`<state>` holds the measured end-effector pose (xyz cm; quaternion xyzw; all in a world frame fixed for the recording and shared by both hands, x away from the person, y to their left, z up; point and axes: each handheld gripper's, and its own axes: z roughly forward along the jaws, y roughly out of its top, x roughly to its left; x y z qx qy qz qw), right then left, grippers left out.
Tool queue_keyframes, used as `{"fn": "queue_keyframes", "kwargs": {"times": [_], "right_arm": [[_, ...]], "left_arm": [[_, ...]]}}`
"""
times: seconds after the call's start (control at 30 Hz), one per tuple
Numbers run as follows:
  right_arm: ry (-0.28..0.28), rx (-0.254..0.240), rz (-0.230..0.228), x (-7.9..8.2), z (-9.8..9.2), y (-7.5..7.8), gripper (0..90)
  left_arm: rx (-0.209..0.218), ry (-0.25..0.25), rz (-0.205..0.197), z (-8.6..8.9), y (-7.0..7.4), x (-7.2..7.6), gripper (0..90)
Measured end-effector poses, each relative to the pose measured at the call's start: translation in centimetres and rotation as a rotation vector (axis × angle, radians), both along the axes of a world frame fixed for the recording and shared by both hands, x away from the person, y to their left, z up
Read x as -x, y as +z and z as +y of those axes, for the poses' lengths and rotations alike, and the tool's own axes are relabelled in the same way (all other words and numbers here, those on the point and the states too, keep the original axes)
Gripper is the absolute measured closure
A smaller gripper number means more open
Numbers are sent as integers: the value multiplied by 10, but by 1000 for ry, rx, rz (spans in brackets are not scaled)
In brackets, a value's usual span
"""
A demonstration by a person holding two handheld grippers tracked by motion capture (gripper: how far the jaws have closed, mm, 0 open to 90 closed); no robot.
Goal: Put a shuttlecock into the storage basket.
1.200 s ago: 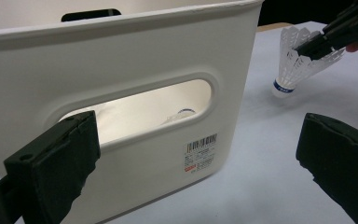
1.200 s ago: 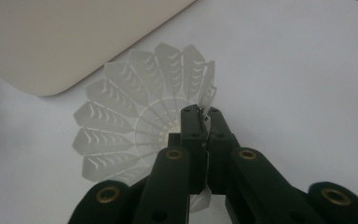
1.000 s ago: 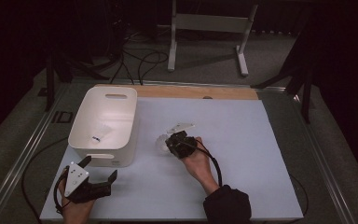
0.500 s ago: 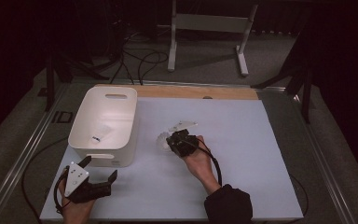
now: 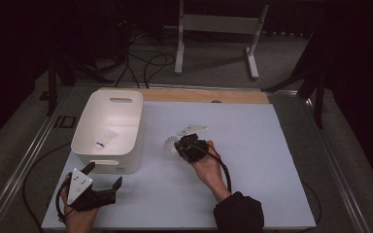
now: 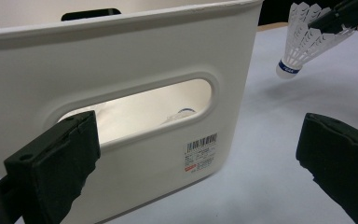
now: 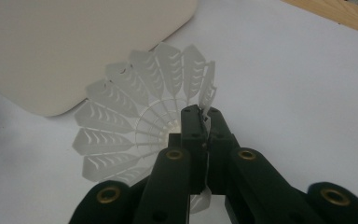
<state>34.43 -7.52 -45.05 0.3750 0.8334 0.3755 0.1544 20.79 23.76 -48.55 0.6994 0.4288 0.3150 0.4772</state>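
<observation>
We have the right hand-held gripper (image 7: pixel 204 122) closed tight on one feather of a white shuttlecock (image 7: pixel 140 126), pinching the skirt's rim between its jaws. In the left gripper view that shuttlecock (image 6: pixel 303 37) hangs cork down, clear of the table (image 5: pixel 252 145), so it is lifted, just beside the white bin's (image 5: pixel 108 127) right wall and not yet over its rim.

Our left hand-held gripper (image 5: pixel 97 187) sits at the near left corner of the table with its jaws spread wide and nothing between them. It points at the bin's near wall (image 6: pixel 135 56).

As we judge it, the work is putting shuttlecocks into the bin. One small white piece with a blue band (image 5: pixel 104 139) already lies on the bin's floor, and through the handle slot we glimpse a blue-banded shape (image 6: pixel 185 112) that may be the same piece. So at least one item looks done, the one in hand is midway, and it must yet be carried over the rim and released. Another pale object (image 5: pixel 192 129) lies on the table just beyond the right gripper; it may be next.

That pale object is too small and washed out for us to name. The shuttlecock's cork is hidden behind the skirt in the right gripper view, and the high view gives only a faint blur (image 5: pixel 171 145) of it. Much of the bin's inside is hidden behind its walls.
</observation>
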Motion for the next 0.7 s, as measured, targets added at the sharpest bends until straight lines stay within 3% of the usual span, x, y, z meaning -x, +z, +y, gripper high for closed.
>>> {"fn": "queue_keyframes", "kwargs": {"times": [0.7], "right_arm": [[-1, -23, -11, 0, -1, 12, 893]], "left_arm": [[3, 0, -2, 0, 0, 0, 1]]}}
